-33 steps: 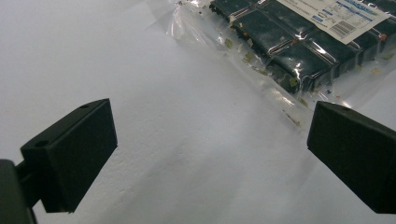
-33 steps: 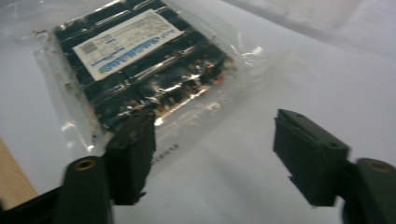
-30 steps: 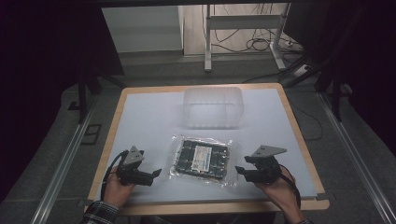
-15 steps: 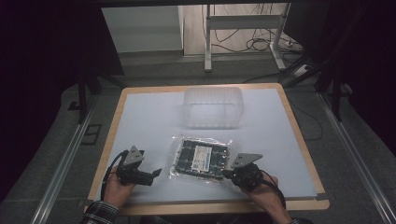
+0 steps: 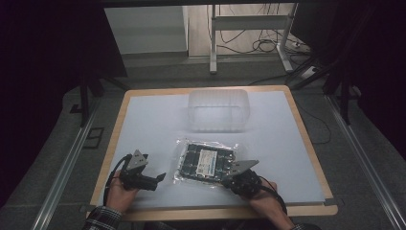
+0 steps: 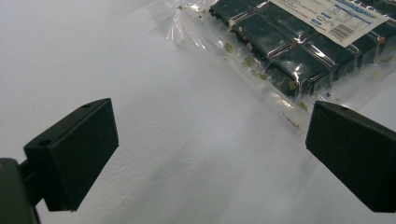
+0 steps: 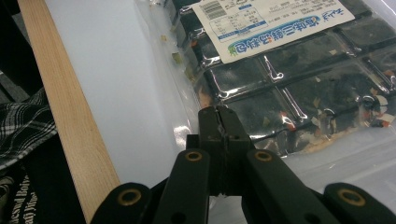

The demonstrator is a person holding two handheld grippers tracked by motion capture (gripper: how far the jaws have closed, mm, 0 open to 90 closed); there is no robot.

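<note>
A clear plastic bag (image 5: 206, 160) of dark square packs with a white printed label lies flat on the white table, near the front. My right gripper (image 5: 228, 180) is at the bag's near right corner. In the right gripper view its jaws are pressed together (image 7: 218, 119) on the bag's (image 7: 289, 70) clear edge film, just in front of the dark packs. My left gripper (image 5: 160, 178) rests low on the table to the left of the bag. Its jaws stand wide open (image 6: 210, 149) over bare table, with the bag's (image 6: 289, 42) edge just beyond them.
A clear, lidded plastic container (image 5: 218, 110) stands at the back middle of the table. The wooden table rim (image 7: 70, 116) runs close beside my right gripper, with a plaid sleeve (image 7: 23, 126) past it. Bare white surface lies left and right of the bag.
My right gripper has moved left and down from the table's right side to the bag's near right corner. Its jaws have shut. The left gripper has stayed in place.
</note>
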